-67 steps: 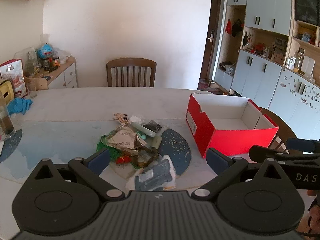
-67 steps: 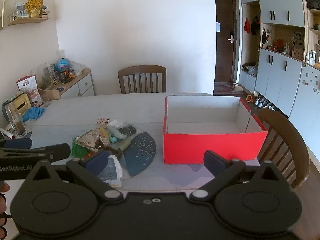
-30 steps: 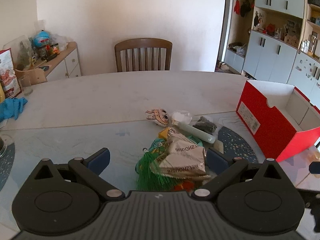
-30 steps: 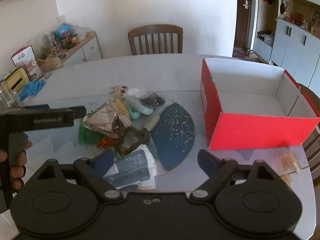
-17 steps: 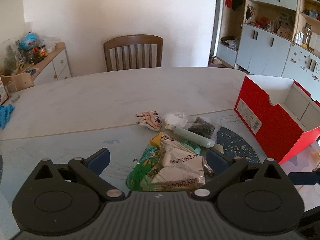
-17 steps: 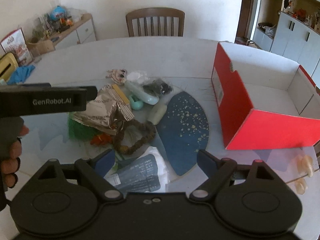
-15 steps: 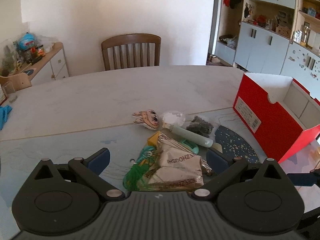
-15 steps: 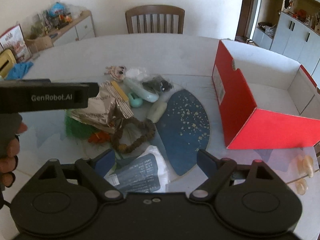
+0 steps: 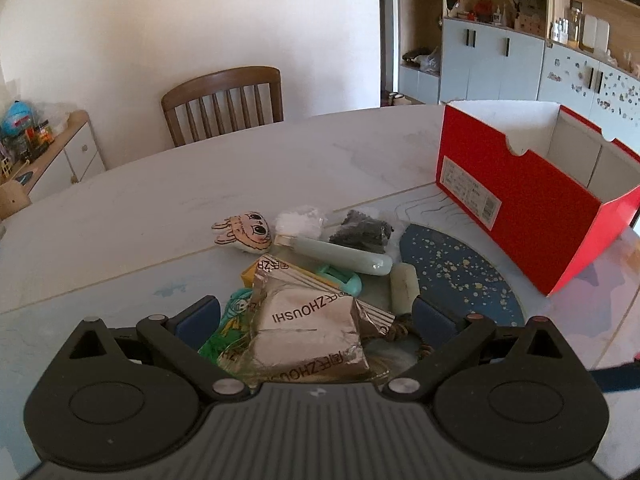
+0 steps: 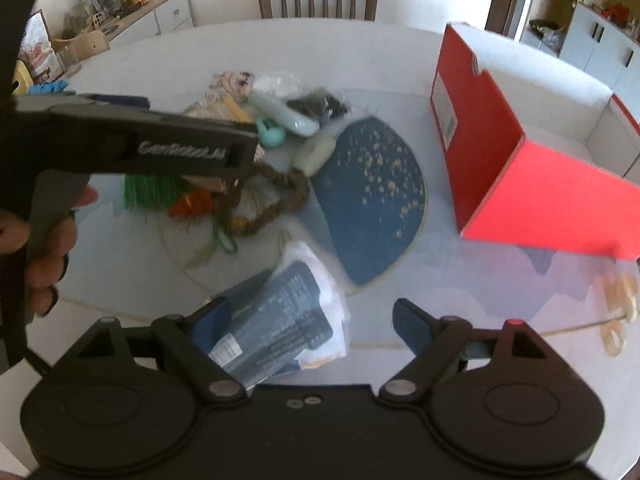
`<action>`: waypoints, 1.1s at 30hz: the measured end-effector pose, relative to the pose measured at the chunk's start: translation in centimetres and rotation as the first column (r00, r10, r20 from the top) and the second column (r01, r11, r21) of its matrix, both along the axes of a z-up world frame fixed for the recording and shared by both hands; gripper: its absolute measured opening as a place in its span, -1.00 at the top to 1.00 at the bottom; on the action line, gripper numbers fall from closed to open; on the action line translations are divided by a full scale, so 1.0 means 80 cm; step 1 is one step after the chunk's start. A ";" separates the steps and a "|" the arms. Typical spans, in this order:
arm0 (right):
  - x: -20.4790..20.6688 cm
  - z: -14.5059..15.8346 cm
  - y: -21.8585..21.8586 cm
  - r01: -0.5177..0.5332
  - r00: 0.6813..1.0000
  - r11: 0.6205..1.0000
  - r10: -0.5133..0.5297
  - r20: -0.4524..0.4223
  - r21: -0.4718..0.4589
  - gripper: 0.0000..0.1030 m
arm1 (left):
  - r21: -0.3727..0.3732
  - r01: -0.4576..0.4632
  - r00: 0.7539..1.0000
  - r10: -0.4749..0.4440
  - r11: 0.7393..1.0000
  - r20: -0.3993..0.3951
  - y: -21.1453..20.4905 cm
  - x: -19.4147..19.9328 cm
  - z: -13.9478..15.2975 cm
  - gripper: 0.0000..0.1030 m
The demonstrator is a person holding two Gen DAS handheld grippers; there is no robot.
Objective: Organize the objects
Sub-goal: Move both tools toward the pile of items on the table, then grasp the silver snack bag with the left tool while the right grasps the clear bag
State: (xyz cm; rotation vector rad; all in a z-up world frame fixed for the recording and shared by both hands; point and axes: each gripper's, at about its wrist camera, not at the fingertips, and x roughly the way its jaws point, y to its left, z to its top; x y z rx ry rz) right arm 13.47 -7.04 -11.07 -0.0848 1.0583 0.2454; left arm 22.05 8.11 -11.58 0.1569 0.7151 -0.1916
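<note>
Tabletop point(image 9: 168, 208) first: pale marble, carrying an open red box point(image 9: 520, 196) at the right with nothing visible inside, a dark blue speckled mat point(image 10: 372, 192) beside it, and a heap of small things to be sorted at the middle.

Both grippers stand over that heap with their fingers spread wide and nothing pinched. The left gripper point(image 9: 316, 316) frames a crumpled silver foil packet point(image 9: 308, 324) between its blue pads, though whether a pad touches it cannot be told. The right gripper point(image 10: 308, 316) has a dark printed pouch point(image 10: 280, 328) in a clear wrapper lying by its left finger — contact there is unclear too, as this view is blurred.

Smaller pieces lie beyond the foil packet: a pale green tube point(image 9: 344, 254), a black bundle in plastic point(image 9: 360, 232), a cartoon-face charm point(image 9: 248, 232), a cream cylinder point(image 9: 404, 286). In the right wrist view a brown bead loop point(image 10: 276, 196) and a green tassel point(image 10: 148, 192) are partly hidden by the left gripper's body, which a hand point(image 10: 44, 240) holds at the frame's left edge. Pale shapes at the table's right edge are too blurred to name.
</note>
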 end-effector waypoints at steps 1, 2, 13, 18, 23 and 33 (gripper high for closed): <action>-0.001 -0.001 -0.002 -0.002 1.000 1.000 0.002 -0.007 -0.001 -0.63 | 0.003 0.000 1.000 0.000 1.000 -0.005 -0.001 0.003 -0.003 -0.99; -0.002 -0.003 -0.003 -0.004 1.000 1.000 0.005 -0.012 0.002 -0.58 | 0.007 0.001 1.000 -0.001 1.000 -0.008 -0.002 0.005 -0.006 -0.98; -0.010 -0.003 -0.001 -0.013 1.000 0.999 0.014 -0.028 0.031 0.04 | 0.018 0.006 1.000 -0.005 1.000 -0.028 -0.002 0.019 -0.019 -0.51; -0.010 0.001 0.002 -0.036 0.999 0.999 0.037 -0.022 0.034 0.35 | 0.021 0.016 1.000 -0.016 1.000 -0.024 -0.003 0.018 -0.016 -0.31; -0.012 0.009 0.003 -0.050 0.999 0.998 0.050 -0.001 0.025 0.63 | 0.014 0.034 0.999 -0.034 0.999 -0.021 -0.002 0.014 -0.014 -0.10; -0.016 0.041 -0.031 0.032 0.998 0.996 -0.036 0.045 0.082 0.76 | -0.064 0.028 0.999 -0.031 0.998 -0.039 0.004 0.006 0.011 0.00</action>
